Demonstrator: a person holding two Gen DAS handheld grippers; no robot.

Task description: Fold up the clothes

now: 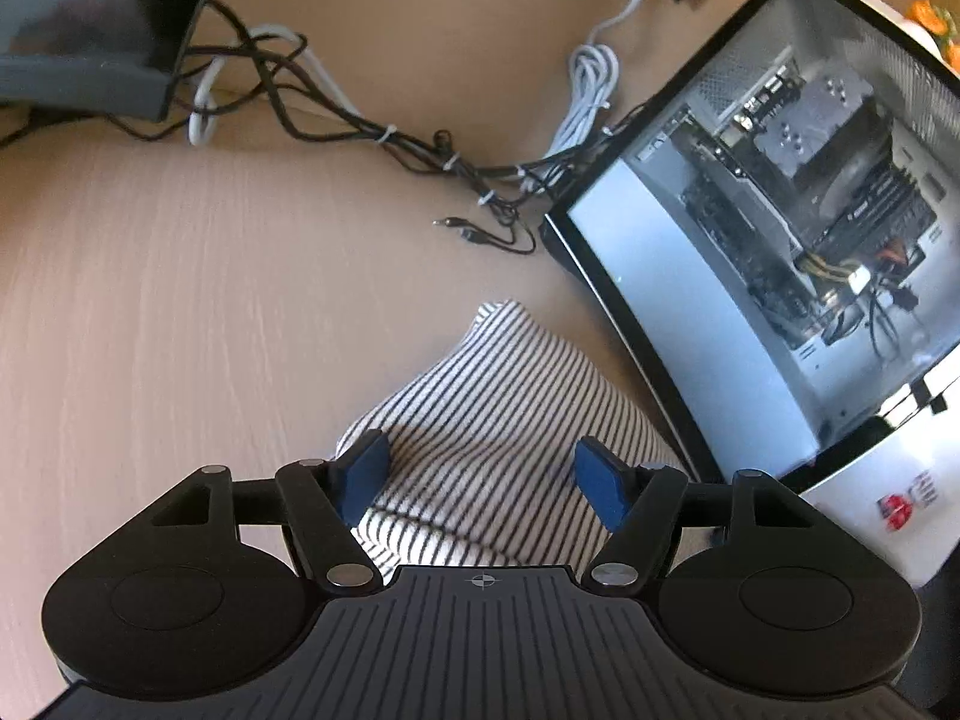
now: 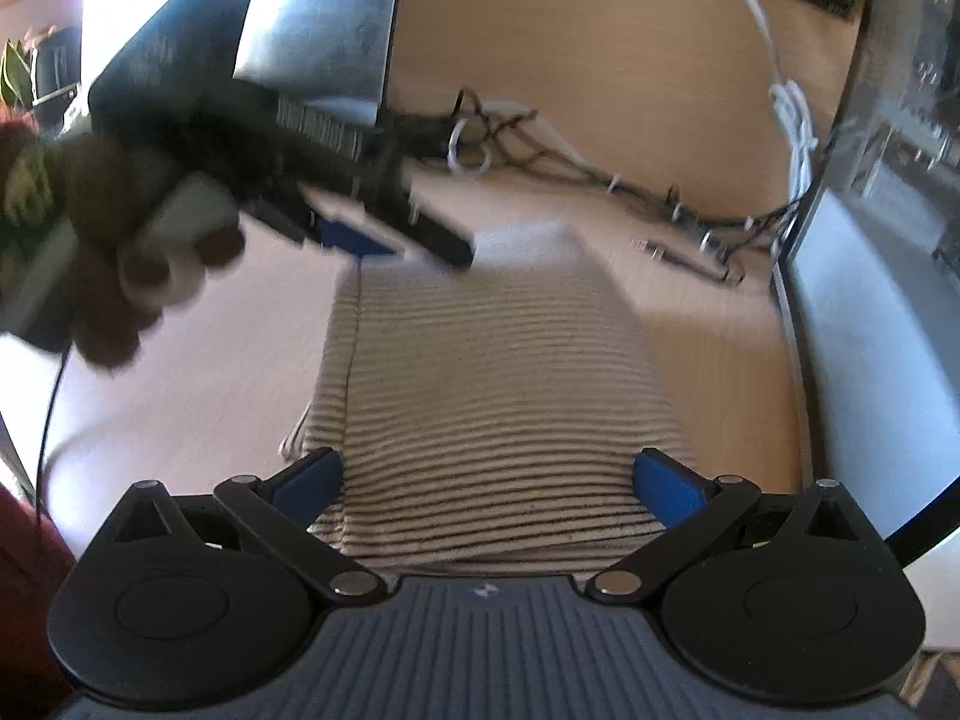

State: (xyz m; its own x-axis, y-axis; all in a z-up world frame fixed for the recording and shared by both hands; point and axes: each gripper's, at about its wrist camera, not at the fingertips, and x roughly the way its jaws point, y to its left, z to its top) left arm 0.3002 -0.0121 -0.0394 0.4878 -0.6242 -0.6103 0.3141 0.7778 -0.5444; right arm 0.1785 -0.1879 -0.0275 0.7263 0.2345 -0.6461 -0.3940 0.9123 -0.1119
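Striped cloth (image 2: 492, 396) lies on the table (image 1: 150, 300), folded into a compact block with stacked edges along its left side in my right view. Black-on-white stripes run across it. The far end reaches toward the cable bundle (image 1: 456, 168); the right side sits just beside the PC case (image 1: 780, 228).

My right gripper (image 2: 489, 483) hovers low over the near end of the cloth, jaws spread wide, blue pads (image 2: 312, 480) straddling the cloth's width. Nothing between them is gripped. This view is motion-blurred, so I cannot tell whether the pads touch the fabric.

My left gripper (image 1: 480, 480) is also spread, pads (image 1: 366, 474) apart, nothing held. It points along the cloth's top, with a corner (image 1: 498, 315) of the cloth sticking out ahead toward the case. A shadowed crease crosses the fabric between the pads.

In the right view the left gripper (image 2: 384, 240) shows from outside: held in a hand (image 2: 120, 252) at the upper left, tilted down, its tip over the cloth's far left corner. Blurred; contact unclear.

Beyond: case side panel is glass, board and cooler visible inside. White cable coil (image 1: 591, 84) near it. Monitor base (image 1: 84, 78) at far left of the table, black wires trailing from it to the case.
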